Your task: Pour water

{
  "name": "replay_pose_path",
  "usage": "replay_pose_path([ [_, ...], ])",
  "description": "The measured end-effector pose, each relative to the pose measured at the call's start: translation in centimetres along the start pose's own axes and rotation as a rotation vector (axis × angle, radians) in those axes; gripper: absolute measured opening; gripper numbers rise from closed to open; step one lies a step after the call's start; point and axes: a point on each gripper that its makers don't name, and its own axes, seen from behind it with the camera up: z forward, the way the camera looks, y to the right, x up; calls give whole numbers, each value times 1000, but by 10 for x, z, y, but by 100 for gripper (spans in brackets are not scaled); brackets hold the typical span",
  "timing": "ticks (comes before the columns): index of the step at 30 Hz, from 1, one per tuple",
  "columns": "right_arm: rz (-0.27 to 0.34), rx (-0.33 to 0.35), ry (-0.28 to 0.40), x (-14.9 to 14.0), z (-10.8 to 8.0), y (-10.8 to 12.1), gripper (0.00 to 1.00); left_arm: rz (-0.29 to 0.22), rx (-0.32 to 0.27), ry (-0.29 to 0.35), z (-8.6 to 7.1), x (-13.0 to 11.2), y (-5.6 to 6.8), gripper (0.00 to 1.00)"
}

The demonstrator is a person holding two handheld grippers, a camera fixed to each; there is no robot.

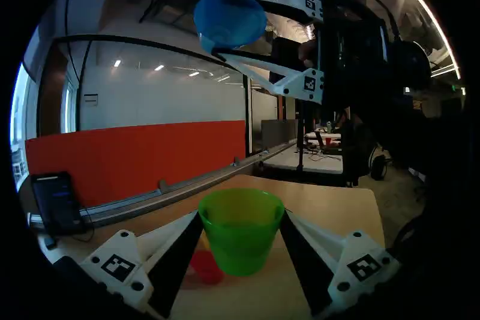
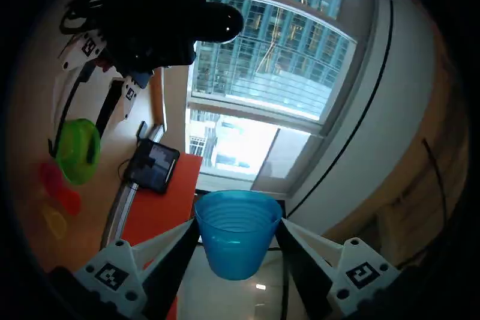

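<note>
As our left gripper [image 1: 240, 218] clamps the green cup [image 1: 241, 239] upright over the table [image 1: 336, 200], our right gripper [image 2: 238, 227] grips the blue cup [image 2: 238, 245], tipped well above it. We're mid-pour, we reckon; next: line lip over green mouth.

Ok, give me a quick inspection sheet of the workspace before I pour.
Surface: wooden table.
Job's things: green cup upright in left tool; blue cup in right tool, held high, tipped sideways; water not discernible.
Clutter: red cup beside green cup; tablet at table edge.
Grippers: left tool and right tool each clamped on its cup.
Cables: lead at the tablet.
Surroundings: orange wall panel; large window.
</note>
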Motion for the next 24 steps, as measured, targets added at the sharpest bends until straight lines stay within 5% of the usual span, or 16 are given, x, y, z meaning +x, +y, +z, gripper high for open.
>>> replay_pose_path([
  [6,173,-2,-18,-10,-2,-3,90,6,5,1,-1,1,-1,87],
  [24,922,35,19,12,-26,-30,90,20,23,5,-2,4,-4,87],
])
